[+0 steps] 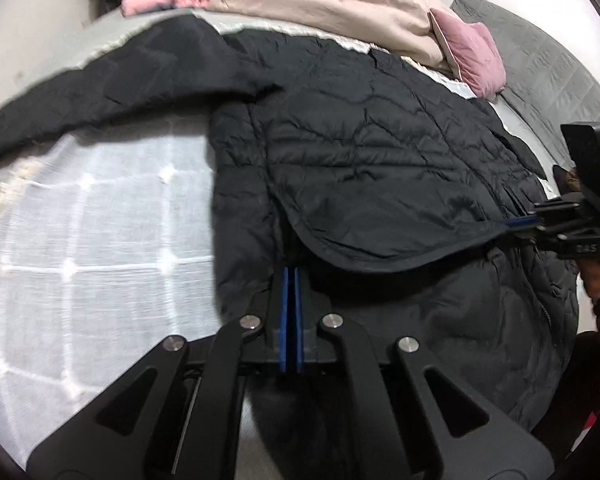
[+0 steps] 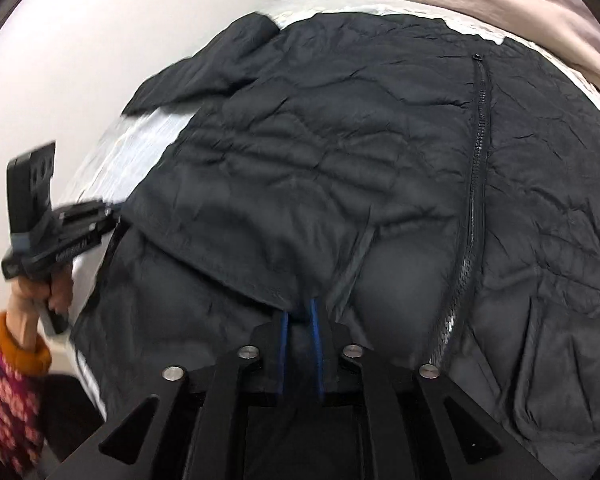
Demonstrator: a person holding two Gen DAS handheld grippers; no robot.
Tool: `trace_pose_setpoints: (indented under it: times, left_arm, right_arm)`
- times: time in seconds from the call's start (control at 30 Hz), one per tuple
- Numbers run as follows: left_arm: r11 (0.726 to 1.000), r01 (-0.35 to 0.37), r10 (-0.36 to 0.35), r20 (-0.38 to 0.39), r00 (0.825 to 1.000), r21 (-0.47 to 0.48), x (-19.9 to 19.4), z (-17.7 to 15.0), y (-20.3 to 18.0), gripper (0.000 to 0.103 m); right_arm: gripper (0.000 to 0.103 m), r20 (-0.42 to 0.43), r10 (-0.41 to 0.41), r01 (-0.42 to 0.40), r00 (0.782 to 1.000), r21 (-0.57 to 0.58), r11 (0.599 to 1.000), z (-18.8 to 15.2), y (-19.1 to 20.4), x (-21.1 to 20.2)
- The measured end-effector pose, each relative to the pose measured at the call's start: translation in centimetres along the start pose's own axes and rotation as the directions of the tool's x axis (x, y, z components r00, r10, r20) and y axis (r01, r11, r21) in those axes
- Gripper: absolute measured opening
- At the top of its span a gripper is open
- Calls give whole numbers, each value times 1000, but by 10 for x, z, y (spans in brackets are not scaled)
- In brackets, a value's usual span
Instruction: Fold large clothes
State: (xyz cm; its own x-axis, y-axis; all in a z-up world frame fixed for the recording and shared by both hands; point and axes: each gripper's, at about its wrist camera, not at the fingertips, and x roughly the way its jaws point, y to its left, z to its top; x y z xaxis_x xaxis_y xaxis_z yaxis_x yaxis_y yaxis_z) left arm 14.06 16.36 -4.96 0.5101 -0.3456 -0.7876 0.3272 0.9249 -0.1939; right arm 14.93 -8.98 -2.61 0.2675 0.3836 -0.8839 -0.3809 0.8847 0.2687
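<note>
I have one black quilted jacket [image 1: 380, 140] spread across the bed [image 1: 100, 240], its hem at the near edge. My left tongs [image 1: 290, 276] and right tongs [image 2: 300, 312] each pinch that hem. Only the right view shows the zipper [image 2: 478, 152]; only the left shows the white gridded bedcover and pink pillow [image 1: 476, 56].

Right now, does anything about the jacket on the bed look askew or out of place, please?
Yes: the black jacket lies rumpled, one sleeve flung sideways across the bedspread, and its zipper is open.
</note>
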Motion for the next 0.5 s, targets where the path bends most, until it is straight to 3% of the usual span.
trace_pose_setpoints:
  times: [0.1, 0.13, 0.2, 0.3, 0.37, 0.5]
  left_arm:
    - [999, -34, 35, 91, 995, -8, -25, 3, -2, 45]
    - [999, -34, 36, 123, 992, -22, -31, 6, -2, 51]
    - [999, -2, 11, 166, 986, -49, -36, 11, -4, 54]
    - [999, -3, 9, 150, 989, -40, -21, 19, -20, 60]
    - [1000, 1, 0, 91, 996, -3, -2, 19, -32, 60]
    - [997, -47, 50, -54, 997, 58, 36, 16, -42, 61]
  right_arm:
    - [31, 56, 27, -27, 998, -16, 1000, -5, -1, -24]
    - [35, 83, 36, -35, 996, -14, 999, -5, -3, -30]
    - [42, 158, 77, -82, 984, 26, 996, -4, -9, -44]
    - [42, 249, 111, -139, 962, 98, 985, 2, -16, -47]
    - [42, 300, 103, -151, 948, 141, 978, 5, -12, -43]
    - [42, 260, 68, -111, 963, 154, 982, 12, -4, -11]
